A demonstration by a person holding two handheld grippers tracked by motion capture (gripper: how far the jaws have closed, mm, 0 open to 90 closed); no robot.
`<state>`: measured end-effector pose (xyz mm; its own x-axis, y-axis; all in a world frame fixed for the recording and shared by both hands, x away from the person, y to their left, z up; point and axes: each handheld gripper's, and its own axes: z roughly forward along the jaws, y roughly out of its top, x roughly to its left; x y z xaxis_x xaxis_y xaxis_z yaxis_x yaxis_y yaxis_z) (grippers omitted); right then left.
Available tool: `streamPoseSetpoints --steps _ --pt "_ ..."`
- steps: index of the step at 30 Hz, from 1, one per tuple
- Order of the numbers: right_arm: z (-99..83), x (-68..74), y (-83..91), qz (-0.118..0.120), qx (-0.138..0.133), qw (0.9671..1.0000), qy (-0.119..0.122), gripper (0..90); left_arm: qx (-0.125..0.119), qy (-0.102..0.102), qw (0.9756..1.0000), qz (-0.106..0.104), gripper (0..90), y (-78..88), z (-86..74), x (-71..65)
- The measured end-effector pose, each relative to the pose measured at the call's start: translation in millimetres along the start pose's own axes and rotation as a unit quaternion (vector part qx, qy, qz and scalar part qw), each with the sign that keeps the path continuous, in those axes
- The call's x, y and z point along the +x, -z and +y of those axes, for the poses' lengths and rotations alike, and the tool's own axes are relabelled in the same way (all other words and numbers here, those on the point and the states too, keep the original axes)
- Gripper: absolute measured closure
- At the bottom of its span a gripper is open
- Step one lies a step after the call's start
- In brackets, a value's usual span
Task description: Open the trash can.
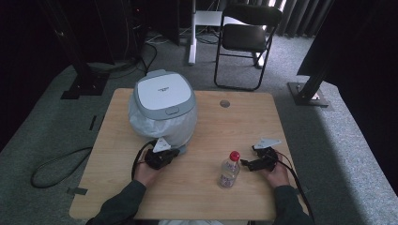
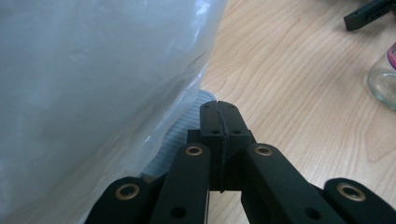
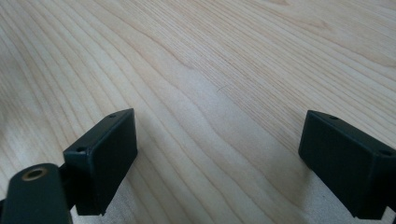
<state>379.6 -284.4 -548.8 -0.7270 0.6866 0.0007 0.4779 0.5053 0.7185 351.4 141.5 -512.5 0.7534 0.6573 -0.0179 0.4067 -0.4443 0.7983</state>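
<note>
In the high view a pale wooden table point(image 1: 197, 187) carries a grey-and-white lidded bin point(image 1: 163, 96) lined with a white plastic bag point(image 1: 159, 124), standing toward the far left of the top; a small clear bottle point(image 1: 230, 169) with a red cap stands upright nearer the person, right of centre; the left gripper point(image 1: 170, 154), held in the left hand point(image 1: 146, 173), sits just beside the base of the bin, touching or nearly touching the bag, though at this size its jaws cannot be read; the right gripper point(image 1: 244, 163), in the right hand point(image 1: 277, 177), lies low over the table just right of the bottle, close to it but apart; a black folding chair point(image 1: 246, 35) stands on the grey carpet beyond the table, and a black cable point(image 1: 56, 166) loops on the floor to the left. In the left gripper view the jaws are pressed together with nothing between them, tips over a ribbed grey foot pedal point(image 2: 180, 135) poking out from under the bag, which bulges at the left; the bottle's glassy side shows at the right edge, with the other gripper's jaw beyond it. In the right gripper view the jaws stand spread wide over bare wood grain, pinching nothing.
</note>
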Motion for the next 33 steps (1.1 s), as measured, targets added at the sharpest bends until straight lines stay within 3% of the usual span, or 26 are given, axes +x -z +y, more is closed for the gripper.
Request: streamPoseSetpoints --steps 3,4,5,10,15,17,19,21,26,30,33 --pt "0.0 0.0 0.0 0.0 0.0 1.0 0.0 10.7 -0.001 -0.001 1.0 0.0 90.0 -1.8 0.1 0.8" --pt "0.0 0.0 0.0 0.0 0.0 1.0 0.0 10.7 -0.002 0.012 0.9999 0.002 90.0 -3.0 -0.2 -1.2" --pt "0.0 0.0 0.0 0.0 0.0 1.0 0.0 10.7 -0.001 -0.001 1.0 0.002 90.0 -3.6 0.6 0.4" --pt "0.0 0.1 0.0 0.0 0.0 1.0 0.0 10.7 -0.001 0.007 1.0 0.004 90.0 -7.9 0.8 -0.8" --pt "0.0 0.0 0.1 0.0 0.0 1.0 -0.001 10.7 0.006 -0.008 0.9999 0.012 90.0 -11.7 -1.0 0.6" --pt "0.0 0.1 0.1 0.0 0.0 1.0 -0.001 10.7 0.002 0.006 0.9999 0.013 90.0 -11.9 -2.1 0.3" --pt "-0.1 0.1 0.1 0.0 0.0 1.0 -0.001 10.7 0.003 0.007 0.9999 0.014 90.0 -11.9 -2.1 -0.1" --pt "-0.1 0.1 0.1 0.0 0.0 1.0 0.0 10.7 0.003 -0.005 0.9999 0.016 90.0 -11.9 -1.8 0.0" --pt "-0.1 0.1 0.1 -0.001 0.0 1.0 -0.001 10.7 0.002 0.014 0.9997 0.022 90.0 -11.5 -3.1 1.2" --pt "-0.1 0.1 0.1 -0.001 0.0 1.0 -0.001 10.7 0.01 0.007 0.9997 0.021 90.0 -11.4 -3.2 2.9" --pt "-0.1 0.1 0.0 -0.001 0.0 1.0 -0.001 10.7 0.007 0.014 0.9997 0.017 90.0 -12.5 -5.5 3.8"
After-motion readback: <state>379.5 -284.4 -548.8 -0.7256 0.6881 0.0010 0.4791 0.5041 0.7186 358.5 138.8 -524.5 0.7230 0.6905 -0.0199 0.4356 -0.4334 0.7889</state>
